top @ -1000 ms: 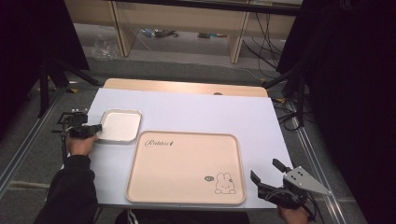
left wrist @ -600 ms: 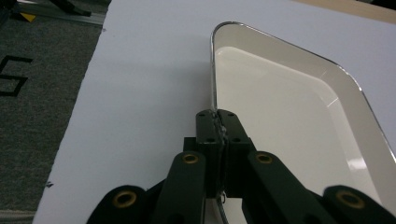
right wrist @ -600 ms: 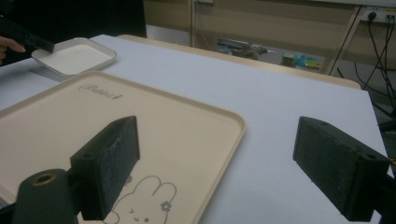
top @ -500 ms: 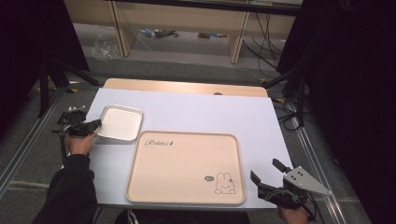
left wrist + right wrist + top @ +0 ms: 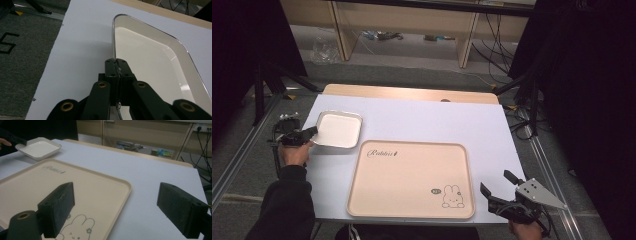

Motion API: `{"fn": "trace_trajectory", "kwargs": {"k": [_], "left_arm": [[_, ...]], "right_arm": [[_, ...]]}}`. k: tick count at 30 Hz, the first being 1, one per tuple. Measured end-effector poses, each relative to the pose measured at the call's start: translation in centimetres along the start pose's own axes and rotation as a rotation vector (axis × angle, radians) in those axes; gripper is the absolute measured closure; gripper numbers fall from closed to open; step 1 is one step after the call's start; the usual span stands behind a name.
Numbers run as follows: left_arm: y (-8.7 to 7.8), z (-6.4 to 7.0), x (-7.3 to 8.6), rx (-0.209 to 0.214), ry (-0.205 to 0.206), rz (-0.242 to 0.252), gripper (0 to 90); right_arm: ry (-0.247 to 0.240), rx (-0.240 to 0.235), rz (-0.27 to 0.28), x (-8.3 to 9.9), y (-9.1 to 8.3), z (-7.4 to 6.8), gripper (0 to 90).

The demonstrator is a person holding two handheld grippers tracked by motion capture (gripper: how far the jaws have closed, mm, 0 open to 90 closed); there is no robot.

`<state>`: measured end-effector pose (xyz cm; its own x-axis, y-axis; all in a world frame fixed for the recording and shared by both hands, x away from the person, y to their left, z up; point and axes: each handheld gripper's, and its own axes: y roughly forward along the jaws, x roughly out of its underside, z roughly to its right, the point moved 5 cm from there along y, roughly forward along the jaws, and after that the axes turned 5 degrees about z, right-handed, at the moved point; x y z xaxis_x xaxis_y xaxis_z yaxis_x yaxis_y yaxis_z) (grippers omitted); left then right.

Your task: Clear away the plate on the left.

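Left gripper view, gripper (image 5: 116, 65) pinching dish (image 5: 150, 65) rim

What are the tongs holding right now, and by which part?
The left tongs pinch the white dish by its rim at one edge. The right tongs hold nothing.

Glossy white dish (image 5: 150, 60) — matt beige tray (image 5: 412, 175)

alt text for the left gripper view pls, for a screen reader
The left gripper, its black jaws shut, pinches the thin metal rim of a shallow white dish. The dish sits over a white table cover; grey carpet lies off to the left.
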<state>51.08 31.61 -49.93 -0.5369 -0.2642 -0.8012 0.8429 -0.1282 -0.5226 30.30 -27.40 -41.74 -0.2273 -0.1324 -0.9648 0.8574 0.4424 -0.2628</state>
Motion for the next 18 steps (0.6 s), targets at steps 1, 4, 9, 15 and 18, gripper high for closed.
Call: {"fn": "trace_trajectory", "kwargs": {"k": [1, 4, 9, 15, 18], "left_arm": [[0.0, 0.1, 0.0, 0.004, 0.003, 0.001, 88.2], [-0.2, 0.3, -0.2, 0.019, -0.003, 0.012, 88.3], [-0.6, 0.6, -0.3, 0.026, 0.003, 0.007, 88.3], [-1.0, 1.5, -0.7, 0.058, 0.006, 0.019, 88.3], [-1.2, 1.9, -0.7, 0.065, -0.022, 0.024, 88.4]], "right_arm": [[-0.001, 0.0, 0.001, 0.0, 0.0, 0.0, 15.2], [0.018, -0.007, -0.007, 0.0, 0.0, -0.1, 15.2], [0.027, -0.009, -0.008, 0.1, 0.0, -0.2, 15.2], [0.002, 0.0, -0.007, 0.0, 0.0, 0.0, 15.2], [-0.002, 0.002, 0.001, 0.0, 0.0, 0.0, 15.2]]}}
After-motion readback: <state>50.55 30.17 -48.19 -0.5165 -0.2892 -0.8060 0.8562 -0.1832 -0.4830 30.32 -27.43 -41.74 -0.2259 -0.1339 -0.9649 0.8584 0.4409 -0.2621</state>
